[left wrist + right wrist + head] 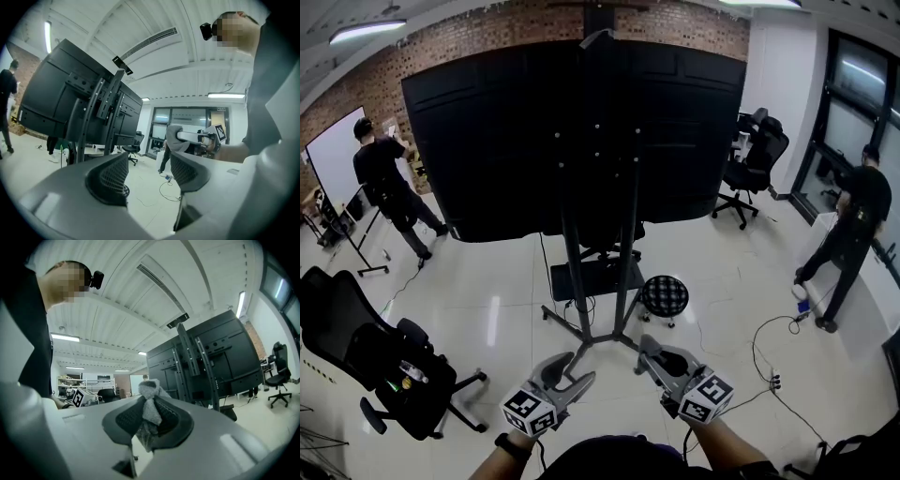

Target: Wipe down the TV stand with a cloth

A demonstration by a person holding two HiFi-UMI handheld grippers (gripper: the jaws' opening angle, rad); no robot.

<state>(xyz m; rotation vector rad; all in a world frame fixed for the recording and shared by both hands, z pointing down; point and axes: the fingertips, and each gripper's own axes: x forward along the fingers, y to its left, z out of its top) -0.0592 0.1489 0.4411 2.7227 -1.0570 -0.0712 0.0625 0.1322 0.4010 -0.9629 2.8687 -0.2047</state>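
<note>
The TV stand (625, 246) is a black wheeled frame that carries a large black screen (506, 131), seen from behind in the head view. It has a small shelf (596, 278) low down. Both grippers hang short of its base. My left gripper (570, 372) is open with nothing between its jaws (149, 174). My right gripper (654, 354) is shut on a grey cloth (149, 398), which bunches up above the pads. In the right gripper view the stand (202, 365) rises to the right. The left gripper view shows the stand (89, 117) at left and the right gripper (183, 137) with the cloth.
A round stool with a checked seat (664, 295) stands right of the stand's base. A black office chair (386, 364) is at lower left, another (756, 153) at back right. A cable and power strip (772, 378) lie on the floor at right. One person (386, 178) stands left, another (847, 236) right.
</note>
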